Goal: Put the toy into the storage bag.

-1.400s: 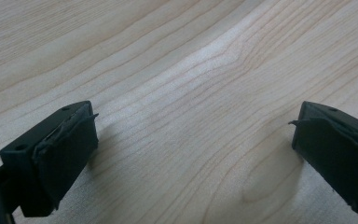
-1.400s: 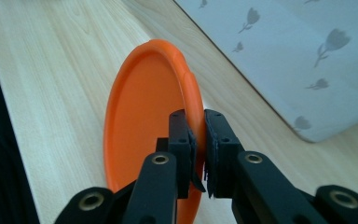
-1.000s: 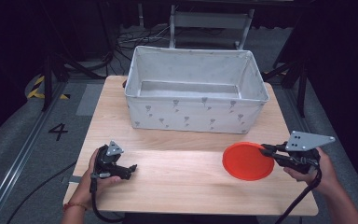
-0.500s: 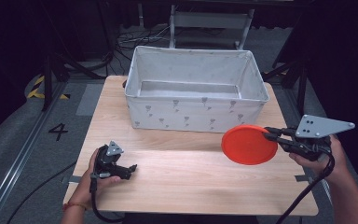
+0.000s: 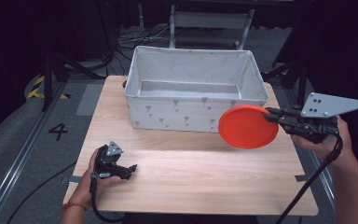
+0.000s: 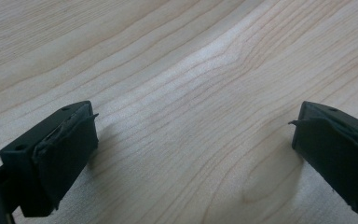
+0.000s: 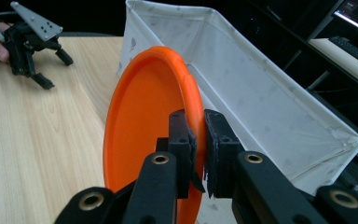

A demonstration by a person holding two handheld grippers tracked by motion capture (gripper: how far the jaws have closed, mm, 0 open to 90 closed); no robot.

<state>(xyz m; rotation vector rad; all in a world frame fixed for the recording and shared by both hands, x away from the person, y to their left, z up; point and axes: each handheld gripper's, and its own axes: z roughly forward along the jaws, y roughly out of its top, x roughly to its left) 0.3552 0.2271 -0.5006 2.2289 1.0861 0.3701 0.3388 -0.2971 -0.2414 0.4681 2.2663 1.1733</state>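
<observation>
Right tongs (image 7: 196,135) (clamped) on orange plate (image 7: 144,121) rim

Orange plate (image 7: 144,130) between clamped jaws

The fabric bin (image 5: 196,88) sits on the table (image 5: 191,186) at its far edge, centred; the plate (image 5: 248,127) hangs in the air just before the bin's right front corner, held by its rim in the right gripper (image 5: 272,114), which reaches in from the table's right side; the left gripper (image 5: 131,169) rests on the table near the front left corner, well apart from both bin and plate; behind the table stands a metal rack (image 5: 209,23).
</observation>
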